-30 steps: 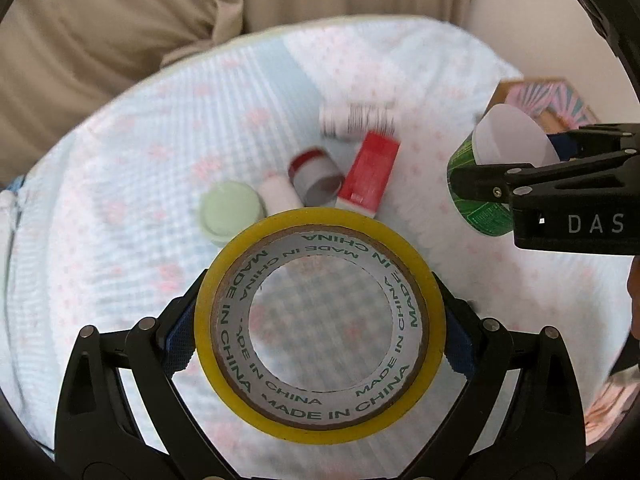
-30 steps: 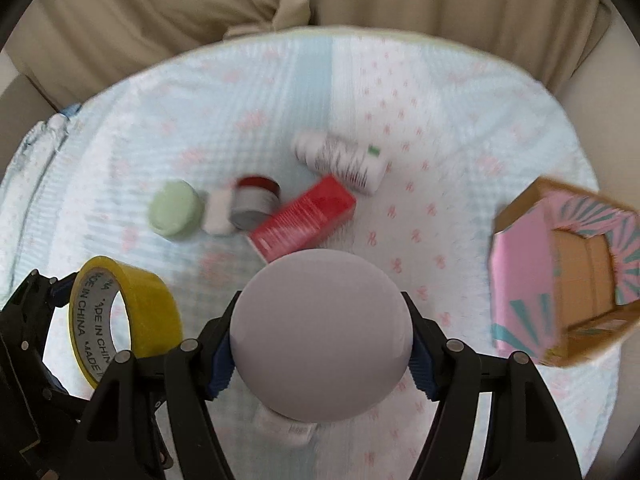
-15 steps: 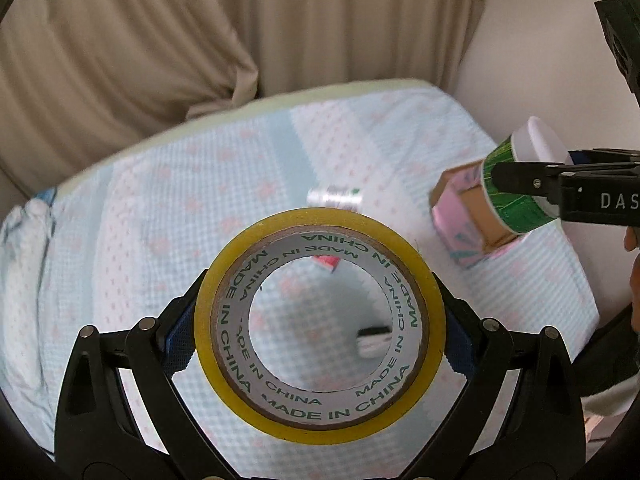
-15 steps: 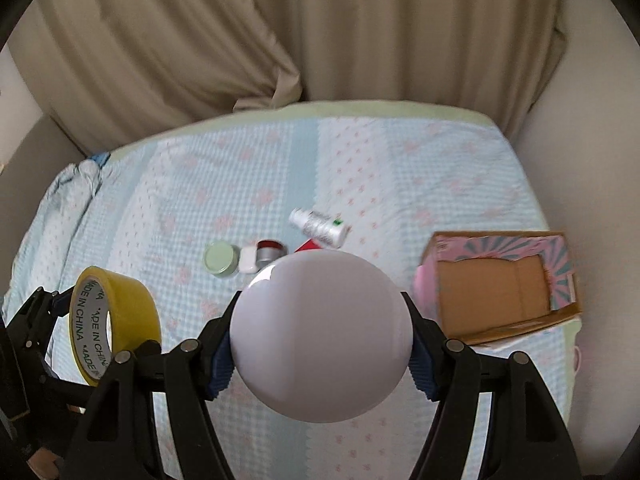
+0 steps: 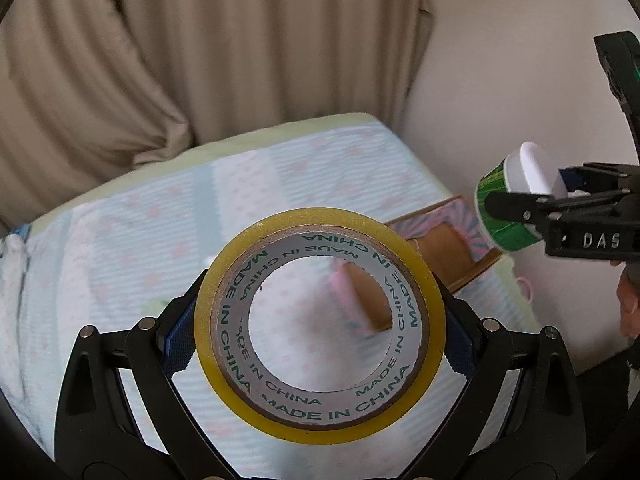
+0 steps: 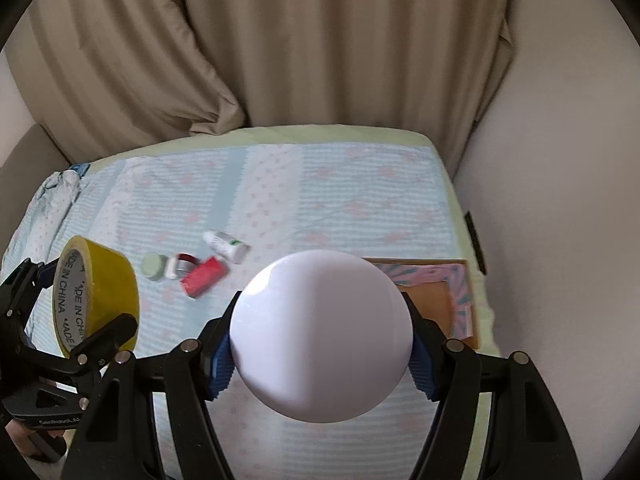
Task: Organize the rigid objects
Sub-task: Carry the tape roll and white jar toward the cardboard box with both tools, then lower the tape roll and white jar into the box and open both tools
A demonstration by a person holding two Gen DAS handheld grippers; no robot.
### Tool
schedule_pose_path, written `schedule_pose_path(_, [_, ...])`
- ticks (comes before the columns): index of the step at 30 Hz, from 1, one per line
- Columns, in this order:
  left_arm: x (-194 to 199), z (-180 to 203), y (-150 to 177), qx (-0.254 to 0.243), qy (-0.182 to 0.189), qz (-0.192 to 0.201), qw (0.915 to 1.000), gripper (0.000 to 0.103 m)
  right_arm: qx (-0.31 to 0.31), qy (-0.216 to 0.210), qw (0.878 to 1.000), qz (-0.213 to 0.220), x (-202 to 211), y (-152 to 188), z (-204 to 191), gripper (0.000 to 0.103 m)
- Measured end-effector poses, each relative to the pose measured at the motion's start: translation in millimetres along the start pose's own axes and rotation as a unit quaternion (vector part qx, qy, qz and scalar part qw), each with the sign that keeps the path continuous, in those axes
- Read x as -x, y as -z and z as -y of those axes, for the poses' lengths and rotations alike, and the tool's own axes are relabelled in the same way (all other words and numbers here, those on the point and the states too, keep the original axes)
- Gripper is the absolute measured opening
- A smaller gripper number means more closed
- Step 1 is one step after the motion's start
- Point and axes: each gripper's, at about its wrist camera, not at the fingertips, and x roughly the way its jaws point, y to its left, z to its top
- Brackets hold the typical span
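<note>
- Tape roll (image 5: pixel 320 326), yellow, "MADE IN CHINA" printed on the core: your left gripper (image 5: pixel 320 340) holds it, fingers (image 5: pixel 180 336) pressed on the outer rim at both sides. The core's axis runs forward along the fingers, so the left view looks straight through the hole. It is held in the air above the bed (image 6: pixel 280 208).
- Canister (image 5: pixel 506 208), green label, white lid (image 6: pixel 322 334): your right gripper (image 6: pixel 322 356) holds it, blue pads at either side. Its long axis points away from the right camera, lid end towards the lens; that view shows only the lid, the body hidden behind it. The left view shows the green side, crossed by a black finger.
- Box (image 6: pixel 436 292), pink pattern outside, brown cardboard inside, lying open on the bed's right edge: partly hidden by the lid in the right view and by the tape in the left.
- Small items on the bed, right view only, blurred: green round jar (image 6: pixel 154 266), red-capped jar (image 6: pixel 183 266), red carton (image 6: pixel 204 276), white bottle (image 6: pixel 226 246) lying on its side. The first three sit close together; the bottle lies just beyond.
- Curtain (image 6: pixel 280 40), beige, behind the bed.
</note>
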Motion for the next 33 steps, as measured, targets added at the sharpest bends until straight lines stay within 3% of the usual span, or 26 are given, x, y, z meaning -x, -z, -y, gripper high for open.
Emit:
schedule_pose_path(8, [-85.5,84.2,-33.0,-0.006,0.021,-0.039,0.9990,0.096,0.007,0.012,0.999,-0.029,-41.4,-5.2,95.6,0.066])
schedule_pose_path(15, [-194.5,113.6,-33.9,-0.012,0.013,-0.117,0.9930,0.096,0.028,-0.001,0.997,-0.073,-120.2,3.5,148.9,0.066])
schedule_pose_path(26, [-345.1,131.5,-4.0,-0.009,0.002,-0.242,0.9703,0.096,0.147,-0.041,0.976,-0.156,-256.9,51.5,161.2,0.066])
schedule_pose_path(33, [-374.2,128.4,15.6,-0.011,-0.003,-0.274,0.9615,0.096,0.203,-0.056,0.963,-0.168,-284.4,75.9,157.1,0.066])
